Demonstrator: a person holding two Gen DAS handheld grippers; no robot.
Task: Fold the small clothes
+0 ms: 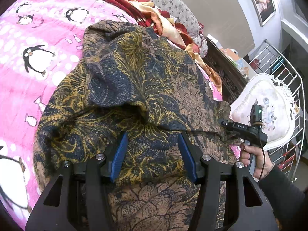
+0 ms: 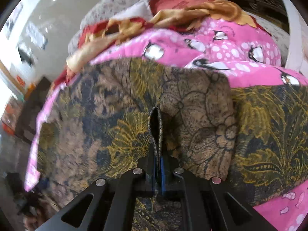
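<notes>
While a folded edge of the patterned garment (image 2: 134, 100) is pinched between the pressed-together fingers of the right gripper (image 2: 158, 165), the left gripper (image 1: 153, 146) is held spread above the cloth, gripping nothing. The garment is spread over the pink penguin blanket (image 1: 38, 38), ahead of both tongs. The pinched edge is best carried level over the flat part, so no crease is dragged. Open blanket is seen beyond the left tongs; a white chair (image 1: 269, 105) stands close beside the right tongs.
</notes>
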